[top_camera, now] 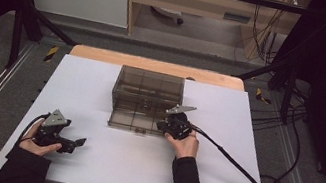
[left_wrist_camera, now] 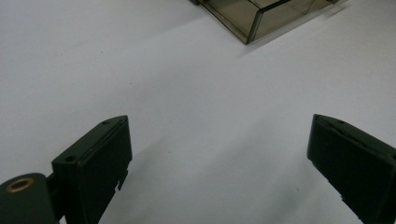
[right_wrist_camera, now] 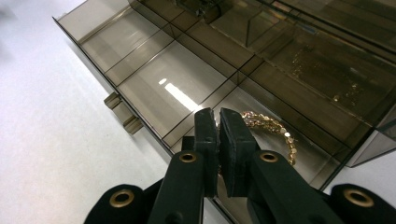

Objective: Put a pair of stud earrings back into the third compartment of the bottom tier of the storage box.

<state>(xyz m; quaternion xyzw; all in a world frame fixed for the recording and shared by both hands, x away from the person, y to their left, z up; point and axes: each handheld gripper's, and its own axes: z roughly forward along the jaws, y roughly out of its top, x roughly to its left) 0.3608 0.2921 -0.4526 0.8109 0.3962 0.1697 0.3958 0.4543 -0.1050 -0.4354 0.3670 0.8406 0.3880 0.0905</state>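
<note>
**Chain in the drawer, my claw clenched just above it**

My right gripper is clenched, its jaws pressed nearly together at lower centre of the right gripper view. Whether a link of the gold chain is pinched between the pads I cannot tell; the tips hide that spot. The chain lies curled in a front compartment of the open drawer, just right of centre in that view, running out from behind my jaws toward the lower right. In the high view the same gripper sits at the front right corner of the smoky plastic drawer box, mid-frame. My left gripper rests at lower left of the white table, jaws spread wide with nothing between them, well apart from the box.

I see these risks:

- If I hold only one link, I judge the chain may slip out as I lift, or trail and catch on a divider wall.
- If I hold nothing, a lift leaves the chain where it is.
- The drawer is light and pulled out; pressing or dragging on its front edge could tip it or slide the whole box, since my left gripper is not bracing it.
- Pushing the drawer shut with chain draped over a wall could jam it.
</note>
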